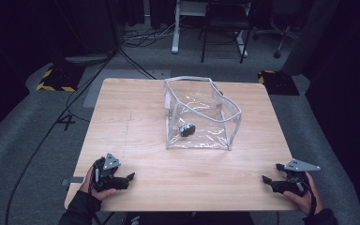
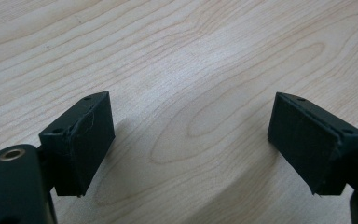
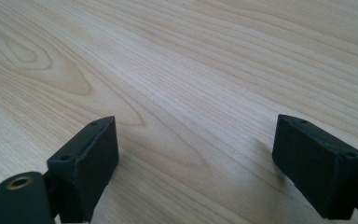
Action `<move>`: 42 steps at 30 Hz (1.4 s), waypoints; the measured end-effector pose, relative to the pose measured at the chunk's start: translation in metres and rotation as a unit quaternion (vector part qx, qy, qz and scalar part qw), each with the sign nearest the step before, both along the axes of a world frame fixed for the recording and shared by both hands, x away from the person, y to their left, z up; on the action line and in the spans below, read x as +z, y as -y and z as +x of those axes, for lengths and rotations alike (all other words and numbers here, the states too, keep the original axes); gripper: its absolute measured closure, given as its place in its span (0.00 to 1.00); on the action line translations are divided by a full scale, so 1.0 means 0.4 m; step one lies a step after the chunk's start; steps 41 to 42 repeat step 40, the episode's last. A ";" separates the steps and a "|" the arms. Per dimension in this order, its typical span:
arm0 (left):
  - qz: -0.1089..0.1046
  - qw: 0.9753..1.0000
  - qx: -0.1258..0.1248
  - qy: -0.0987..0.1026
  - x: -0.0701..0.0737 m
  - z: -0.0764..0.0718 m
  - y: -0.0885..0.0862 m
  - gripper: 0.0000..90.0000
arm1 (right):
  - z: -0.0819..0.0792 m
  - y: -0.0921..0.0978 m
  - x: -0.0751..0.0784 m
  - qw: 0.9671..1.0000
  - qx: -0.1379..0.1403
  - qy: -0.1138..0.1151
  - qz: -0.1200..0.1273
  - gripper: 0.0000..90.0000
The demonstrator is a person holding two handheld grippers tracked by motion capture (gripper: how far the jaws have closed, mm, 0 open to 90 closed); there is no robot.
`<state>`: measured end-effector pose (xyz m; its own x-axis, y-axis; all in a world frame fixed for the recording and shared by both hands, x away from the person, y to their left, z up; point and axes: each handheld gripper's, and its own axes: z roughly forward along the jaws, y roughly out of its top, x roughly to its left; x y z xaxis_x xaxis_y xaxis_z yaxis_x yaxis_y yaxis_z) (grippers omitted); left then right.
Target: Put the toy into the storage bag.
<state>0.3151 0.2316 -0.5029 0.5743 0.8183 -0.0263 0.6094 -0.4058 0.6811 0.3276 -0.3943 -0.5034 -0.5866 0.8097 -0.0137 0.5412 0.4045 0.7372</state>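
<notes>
A clear plastic pouch with a grey zip rim stands open on the far middle of the wooden table. A small dark object lies inside it near its front left. My left gripper rests near the table's front left corner, open, with bare wood between its jaws. My right gripper sits at the front right edge, open too, nothing between its jaws. Both are well short of the pouch.
Beyond the table lie a grey carpet, cables, yellow-black striped plates, a white desk leg and a black chair frame. Bare wood spreads between the two grippers.
</notes>
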 end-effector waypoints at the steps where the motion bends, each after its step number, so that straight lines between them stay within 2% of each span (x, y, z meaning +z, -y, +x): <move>1: 0.001 1.000 -0.001 0.000 0.000 0.000 0.000 0.17 | 0.000 0.000 0.000 1.000 0.001 0.000 0.000 0.16; 2: -0.009 1.000 -0.002 -0.004 -0.002 -0.002 0.001 0.17 | 0.000 0.000 0.000 1.000 0.001 0.001 -0.001 0.16; 3: 0.000 1.000 -0.003 -0.002 0.001 -0.002 -0.001 0.17 | 0.001 0.000 0.000 1.000 0.002 0.000 -0.001 0.16; 17: -0.006 1.000 -0.003 -0.005 -0.001 -0.002 0.000 0.17 | 0.006 0.001 0.000 1.000 0.008 0.000 0.003 0.16; 18: 0.004 1.000 0.000 0.000 0.001 0.000 -0.001 0.17 | 0.006 0.000 0.000 1.000 0.007 -0.002 0.004 0.16; 32: 0.000 1.000 0.002 0.004 -0.001 0.001 0.001 0.16 | 0.007 0.002 -0.001 1.000 0.011 -0.002 0.007 0.17; 42: 0.002 1.000 0.000 -0.001 0.000 0.002 0.000 0.16 | 0.007 0.002 -0.001 1.000 0.011 -0.002 0.007 0.17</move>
